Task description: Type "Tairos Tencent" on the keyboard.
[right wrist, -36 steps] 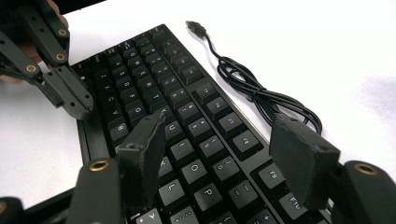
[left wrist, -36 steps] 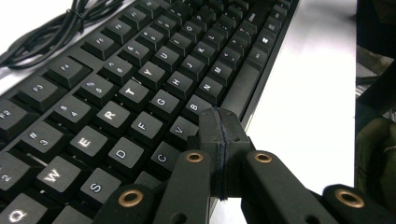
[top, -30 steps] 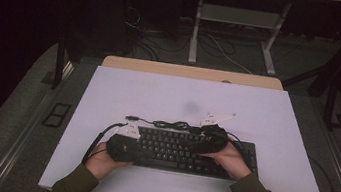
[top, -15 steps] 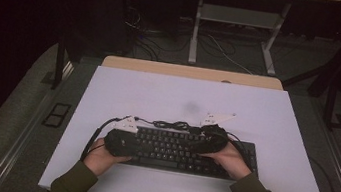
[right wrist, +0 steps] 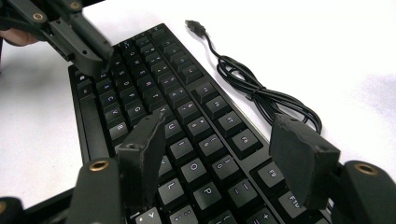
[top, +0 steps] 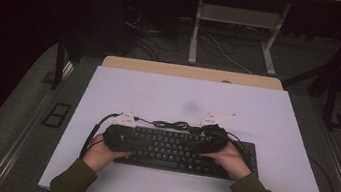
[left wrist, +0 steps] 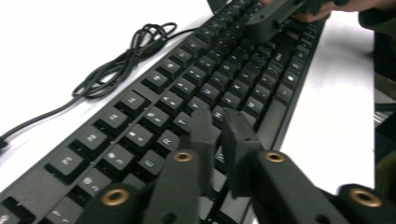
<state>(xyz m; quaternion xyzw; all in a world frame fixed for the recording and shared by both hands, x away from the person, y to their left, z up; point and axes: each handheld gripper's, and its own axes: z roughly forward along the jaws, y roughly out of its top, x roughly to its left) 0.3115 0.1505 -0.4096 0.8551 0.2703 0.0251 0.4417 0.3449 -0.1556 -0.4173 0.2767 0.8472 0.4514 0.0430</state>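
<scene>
The left gripper point(left wrist: 219, 123) has just parted its jaws slightly, nothing between them; the right gripper point(right wrist: 224, 149) hangs released. The keyboard point(top: 176, 150) lies near the table's point(top: 276, 116) front edge: rigid, light; grasp its end edges.

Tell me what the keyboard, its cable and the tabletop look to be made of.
Keyboard: looks like matte black plastic, moulded keycaps with pale printed legends and soft highlights. Cable: thin, black, probably rubber or vinyl sheathed; it lies in loose bends with a slight sheen. Tabletop: smooth, pale, uniform surface, likely laminate or painted board, though the look leaves that open.
</scene>
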